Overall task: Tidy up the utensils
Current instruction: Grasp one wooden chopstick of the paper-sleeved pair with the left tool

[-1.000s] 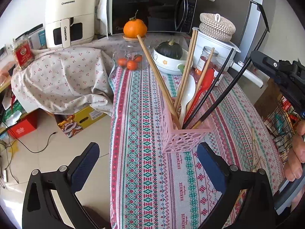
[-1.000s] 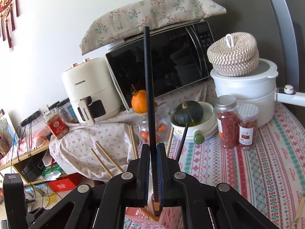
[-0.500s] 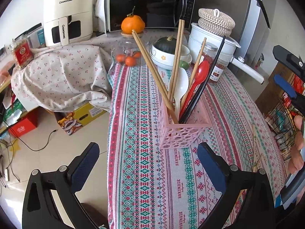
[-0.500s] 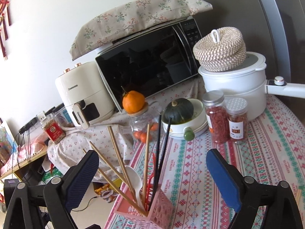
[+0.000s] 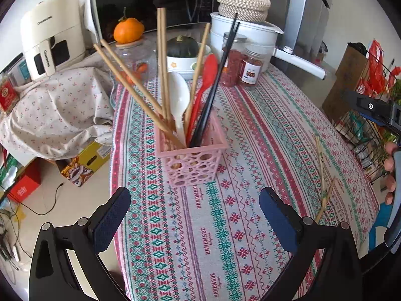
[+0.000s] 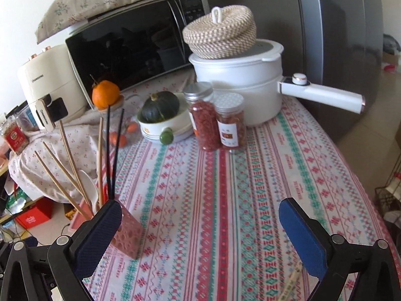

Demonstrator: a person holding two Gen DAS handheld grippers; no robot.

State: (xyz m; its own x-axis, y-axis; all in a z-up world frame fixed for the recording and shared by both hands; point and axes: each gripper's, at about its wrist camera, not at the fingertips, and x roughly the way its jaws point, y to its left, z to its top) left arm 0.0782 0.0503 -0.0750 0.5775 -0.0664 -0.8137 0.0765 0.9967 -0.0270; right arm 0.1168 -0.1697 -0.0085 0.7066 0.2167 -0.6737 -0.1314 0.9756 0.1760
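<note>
Your pink perforated basket point(image 5: 194, 160) stands upright on the patterned tabletop point(image 5: 263, 130), near its left edge. Inside it lean several wooden chopsticks point(image 5: 163, 75), a white spoon point(image 5: 179, 95), a red spoon point(image 5: 208, 75) and a pair of black chopsticks point(image 5: 220, 75), all fanning upward and outward. Two pale loose chopsticks point(image 5: 322, 165) lie flat on the cloth well to the right of the basket, close to the table's right edge.

Your left tongs point(image 5: 195, 210) hover in front of the basket with the blue pads spread wide and nothing between them. Your right tongs point(image 6: 200, 225) are spread wide and empty too; in the right wrist view the basket point(image 6: 126, 235) sits just behind the left pad, and a chopstick tip point(image 6: 292, 284) shows at the bottom near the right pad.

Farther back on the tabletop stand two spice jars point(image 6: 218, 123) side by side, a bowl holding a dark green squash point(image 6: 160, 105), a white pot point(image 6: 238, 80) with a woven lid on top, an orange point(image 6: 105, 94) on a glass jar, a microwave point(image 6: 125, 45) and a cream air fryer point(image 5: 52, 32).
</note>
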